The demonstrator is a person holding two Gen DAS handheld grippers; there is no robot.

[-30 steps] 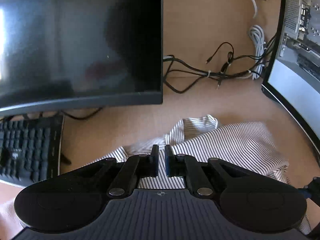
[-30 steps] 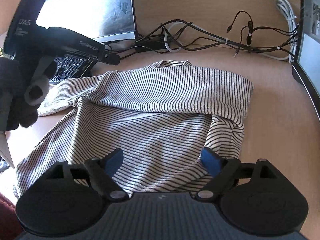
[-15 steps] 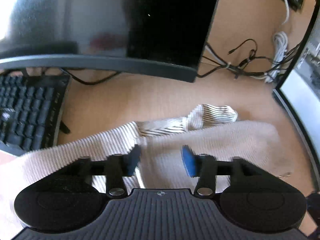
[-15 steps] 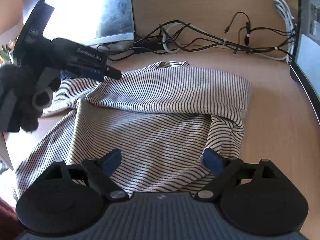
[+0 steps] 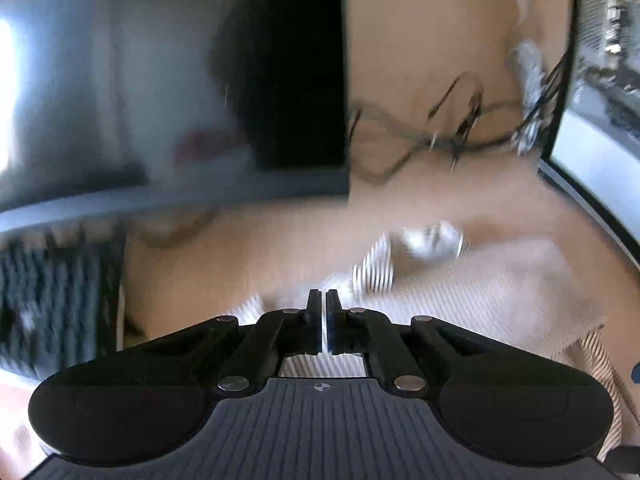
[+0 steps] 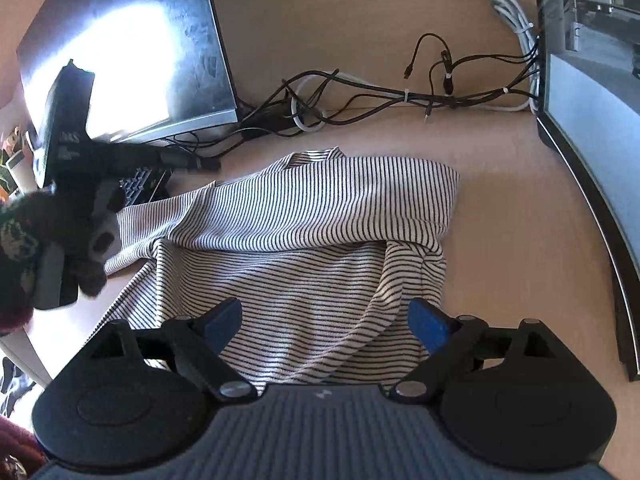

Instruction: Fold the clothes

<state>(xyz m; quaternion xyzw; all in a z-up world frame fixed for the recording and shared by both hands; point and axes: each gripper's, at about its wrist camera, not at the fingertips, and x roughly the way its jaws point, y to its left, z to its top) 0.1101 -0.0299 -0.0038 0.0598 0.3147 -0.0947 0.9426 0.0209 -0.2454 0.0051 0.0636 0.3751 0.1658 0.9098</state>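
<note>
- The left tool (image 5: 324, 312), seen parted half a second ago, is closed again, nothing visibly gripped.
- The right tool (image 6: 322, 322) is held wide above the striped shirt (image 6: 304, 216).
- The shirt is spread on the bench (image 6: 500, 200).

A black-and-white striped top (image 6: 312, 240) lies partly folded on the desk, one sleeve stretching left.

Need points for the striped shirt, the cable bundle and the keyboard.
striped shirt (image 6: 320, 208), right wrist view, on the folded-over upper layer.
cable bundle (image 6: 406, 96), right wrist view, on the white tie around the black wires.
keyboard (image 5: 56, 292), left wrist view, on the blurred keys.
</note>
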